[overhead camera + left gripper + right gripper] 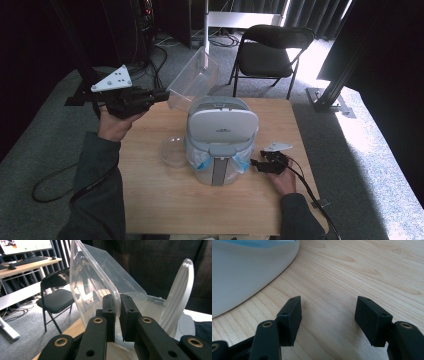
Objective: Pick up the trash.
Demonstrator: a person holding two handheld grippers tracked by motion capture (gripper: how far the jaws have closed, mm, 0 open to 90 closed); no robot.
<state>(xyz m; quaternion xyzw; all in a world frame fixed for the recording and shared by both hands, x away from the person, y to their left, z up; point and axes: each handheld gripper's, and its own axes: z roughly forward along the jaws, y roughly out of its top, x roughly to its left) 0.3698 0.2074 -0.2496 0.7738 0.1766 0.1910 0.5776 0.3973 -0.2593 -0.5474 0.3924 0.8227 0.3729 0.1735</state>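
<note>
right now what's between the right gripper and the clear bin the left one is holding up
In the high view, the white-and-grey appliance stands between the right gripper and the clear bin pinched by the left gripper.

Wooden table with white appliance, clear lid

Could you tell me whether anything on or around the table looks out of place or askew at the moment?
Only the clear plastic bin: the left gripper pinches its rim, holding it tilted in the air behind the white appliance rather than seated in it. A small clear lid lies loose beside the appliance. The right gripper rests open on the table. Nothing looks spilled or damaged.
</note>
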